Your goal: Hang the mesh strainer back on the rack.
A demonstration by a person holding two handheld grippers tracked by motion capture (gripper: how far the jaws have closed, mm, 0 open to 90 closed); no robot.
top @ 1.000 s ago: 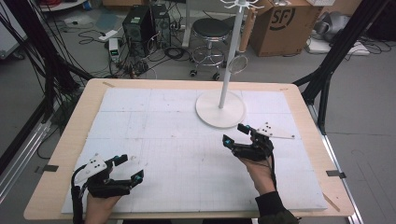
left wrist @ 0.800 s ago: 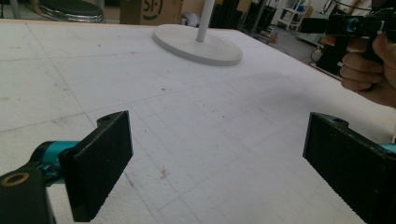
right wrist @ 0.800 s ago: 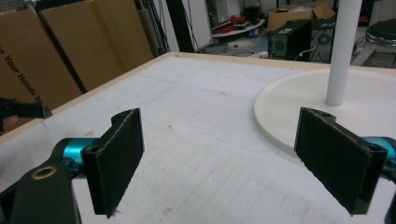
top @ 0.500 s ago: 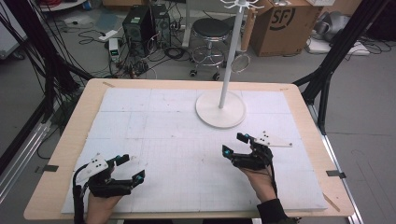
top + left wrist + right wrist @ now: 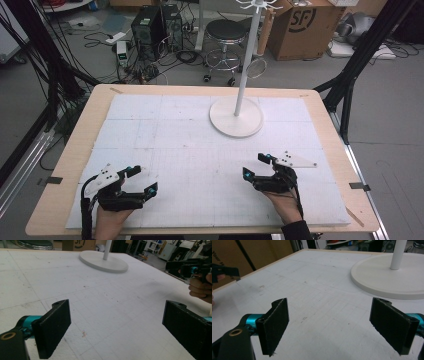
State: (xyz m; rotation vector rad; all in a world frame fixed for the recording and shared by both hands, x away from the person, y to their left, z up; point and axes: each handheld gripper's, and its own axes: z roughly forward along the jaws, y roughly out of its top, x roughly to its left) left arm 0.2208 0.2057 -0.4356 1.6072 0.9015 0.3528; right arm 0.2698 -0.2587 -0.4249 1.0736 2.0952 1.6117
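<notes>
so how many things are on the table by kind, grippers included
White stands: 1, the round-based pole stand.
Handheld grippers: 2, the left gripper and the right gripper, both with jaws apart and nothing between them.
White mats: 1, the gridded mat.
Total: 4

A grey floor [image 5: 385, 165] is lying all around the wooden surface [image 5: 65, 165]. Behind it a round black stool [image 5: 227, 35] is standing — beside a cardboard box [image 5: 305, 25], computer towers [image 5: 155, 25] and tangled cables [image 5: 150, 75].
</notes>
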